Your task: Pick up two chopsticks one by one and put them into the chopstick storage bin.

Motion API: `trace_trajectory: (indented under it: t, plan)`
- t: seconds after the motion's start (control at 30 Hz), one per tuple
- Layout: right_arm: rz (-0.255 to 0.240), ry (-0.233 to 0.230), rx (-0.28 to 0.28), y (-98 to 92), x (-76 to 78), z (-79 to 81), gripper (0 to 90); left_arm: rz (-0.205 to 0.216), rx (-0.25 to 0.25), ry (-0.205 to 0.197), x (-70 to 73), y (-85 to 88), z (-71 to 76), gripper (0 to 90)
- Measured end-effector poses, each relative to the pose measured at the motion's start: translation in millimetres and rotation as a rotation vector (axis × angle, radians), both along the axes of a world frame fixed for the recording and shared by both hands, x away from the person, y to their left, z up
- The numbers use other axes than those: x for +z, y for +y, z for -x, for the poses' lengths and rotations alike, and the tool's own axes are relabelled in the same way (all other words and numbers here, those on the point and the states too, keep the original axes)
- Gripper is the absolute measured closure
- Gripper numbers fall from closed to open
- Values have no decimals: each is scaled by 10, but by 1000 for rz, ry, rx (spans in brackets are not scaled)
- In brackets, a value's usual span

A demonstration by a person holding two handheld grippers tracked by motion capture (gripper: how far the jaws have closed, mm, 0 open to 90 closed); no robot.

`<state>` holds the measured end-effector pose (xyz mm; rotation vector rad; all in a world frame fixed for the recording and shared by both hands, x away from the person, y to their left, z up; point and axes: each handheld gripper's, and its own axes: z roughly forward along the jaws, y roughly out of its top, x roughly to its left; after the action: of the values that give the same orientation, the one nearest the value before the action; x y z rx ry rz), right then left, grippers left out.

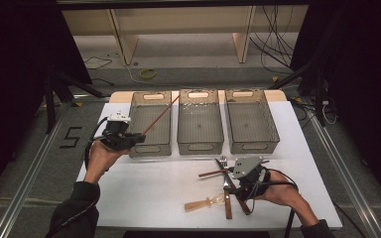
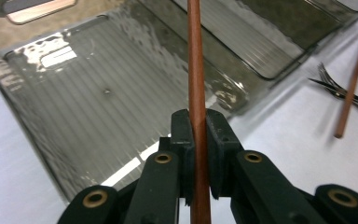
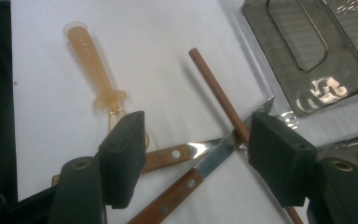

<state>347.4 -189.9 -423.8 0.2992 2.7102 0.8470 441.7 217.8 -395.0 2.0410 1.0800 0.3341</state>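
Here, a brown chopstick (image 2: 196,70) is pinched between the pressed-together pads of the left gripper (image 1: 138,137). It slants up and far-right over the left bin (image 1: 150,124), not touching the bin's floor as far as the left gripper view shows. That bin is one of three smoky translucent bins in a row at the far side of the white table (image 1: 144,188); the middle bin (image 1: 200,121) and the right bin (image 1: 250,120) sit just beside it.

Writing: a dark "5" (image 1: 70,137) is marked on the floor left of the table. The amber spoon (image 3: 96,79) carries small embossed letters on its handle in the right gripper view, too faint to read. No brand legible on the bins.

The right gripper (image 3: 193,154) hovers with its jaws spread over the near-right pile of cutlery, nothing between the pads pressed. Under it lie a second chopstick (image 3: 216,95), crossing two wooden-handled knives (image 3: 186,179) with riveted handles.

View differences: the high view gives the whole row of bins and both of the person's hands. The left gripper view gives the ribbed floor of the left bin, plus the second chopstick and fork tines (image 2: 331,81) off to the right. The right gripper view gives the rivets and the spoon's lettering, which the high view blurs.
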Motion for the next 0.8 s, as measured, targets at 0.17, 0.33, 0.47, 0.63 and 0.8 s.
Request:
trace_trajectory:
  t: [0.17,0.33,0.47,0.63,0.8]
  plan:
    - [3,8,-1,-14,-21,13,368,11,54,18,19,71,-136,825]
    - [1,9,-6,-30,-28,7,364,19,95,32,4,100,-260,825]
    - [-5,9,-9,-37,-27,11,351,30,125,46,-22,100,-359,825]
    - [-4,16,-12,-46,-37,13,344,27,149,72,-69,100,-463,824]
    - [-1,17,-8,-55,-42,12,344,32,174,85,-146,104,-534,823]
